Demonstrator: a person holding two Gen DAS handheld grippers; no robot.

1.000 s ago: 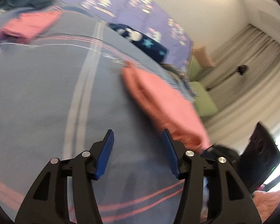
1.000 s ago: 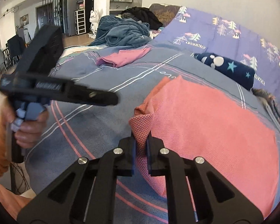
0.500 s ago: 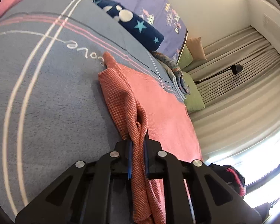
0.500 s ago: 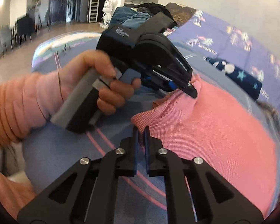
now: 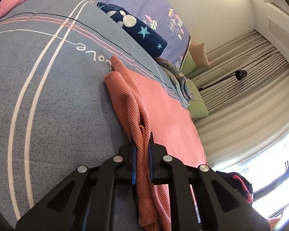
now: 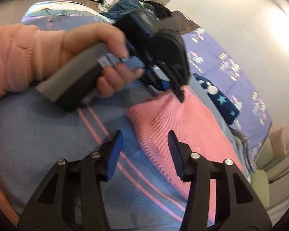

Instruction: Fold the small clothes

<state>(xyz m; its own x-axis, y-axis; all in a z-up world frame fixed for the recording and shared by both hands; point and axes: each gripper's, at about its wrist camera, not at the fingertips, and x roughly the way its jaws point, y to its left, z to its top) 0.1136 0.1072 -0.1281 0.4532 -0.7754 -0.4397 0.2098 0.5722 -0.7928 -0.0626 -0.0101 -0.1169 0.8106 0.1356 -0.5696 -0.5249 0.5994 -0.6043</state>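
Left hand-held gripper (image 5: 142,154) clamped on bunched edge of coral-pink woven cloth (image 5: 163,111) mid-bed, right hand-held gripper (image 6: 144,154) just opened, nothing pinched; likely mid-fold, next regrip another edge.

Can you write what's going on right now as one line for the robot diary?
step: folding pink cloth on bed | left gripper: shut on cloth edge | right gripper: jaws just opened, cloth released

Your right wrist view is motion-blurred: the left hand (image 6: 98,57) and its sleeve (image 6: 13,57) smear. The pink cloth (image 5: 163,115) runs off the bottom edge of the left wrist view, its near end hidden under the left gripper (image 5: 142,144).
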